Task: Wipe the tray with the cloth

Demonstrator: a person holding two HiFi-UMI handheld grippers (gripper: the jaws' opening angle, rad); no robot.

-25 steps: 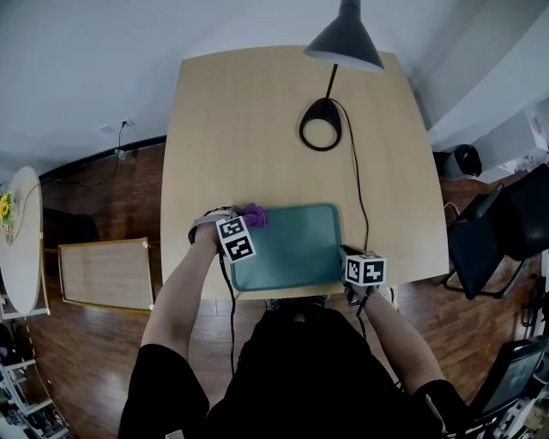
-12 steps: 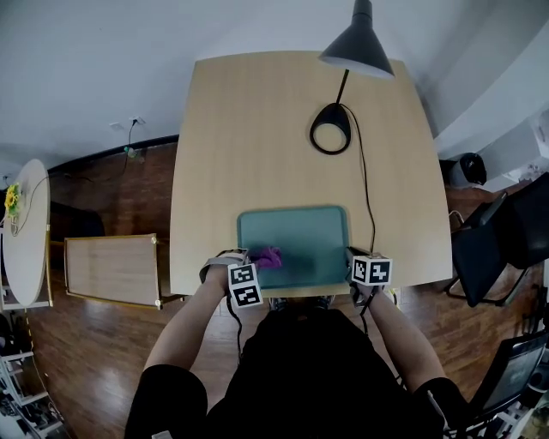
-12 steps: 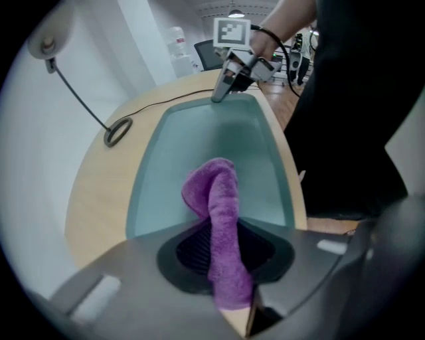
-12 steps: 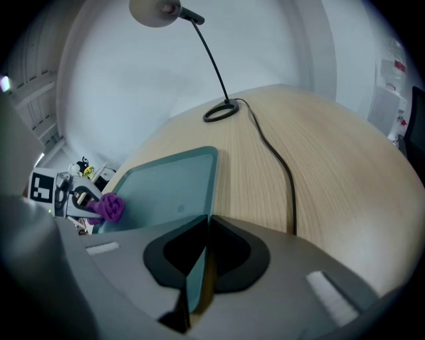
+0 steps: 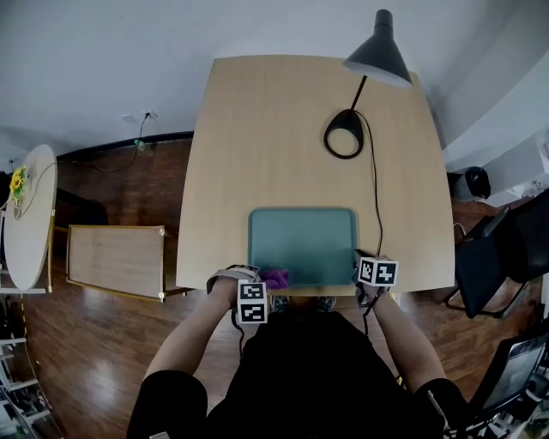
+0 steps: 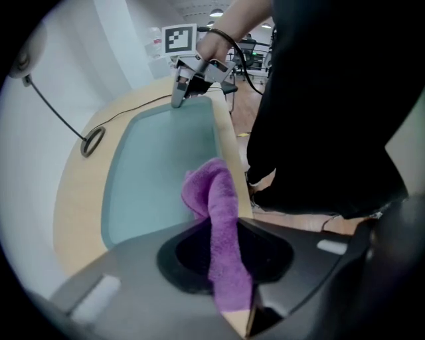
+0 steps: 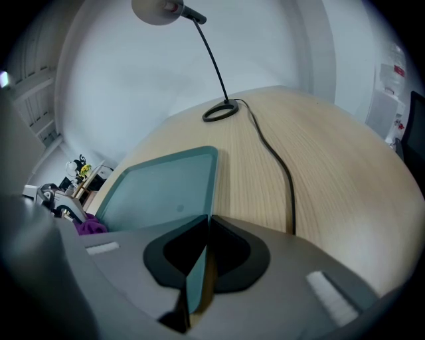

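tray [image 5: 302, 244]: smooth teal rounded rectangle, counter [image 5: 274, 129] 6 o'clock edge | cloth [image 6: 216, 219]: fuzzy purple, tray's 7 o'clock corner, clamped by left gripper [image 5: 266, 283] fingers | right gripper [image 7: 199, 279] fingers clamp tray's 4 o'clock rim | open wood toward 10 o'clock

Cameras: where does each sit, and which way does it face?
Head view: on the person's head, facing steeply down at table, teal tray, both forearms.
Left gripper view: along jaws shut on the purple cloth, across the tray towards right gripper, black-clad torso.
Right gripper view: along jaws clamping the tray's rim, towards the desk lamp.
Shared: all show tray and cloth.
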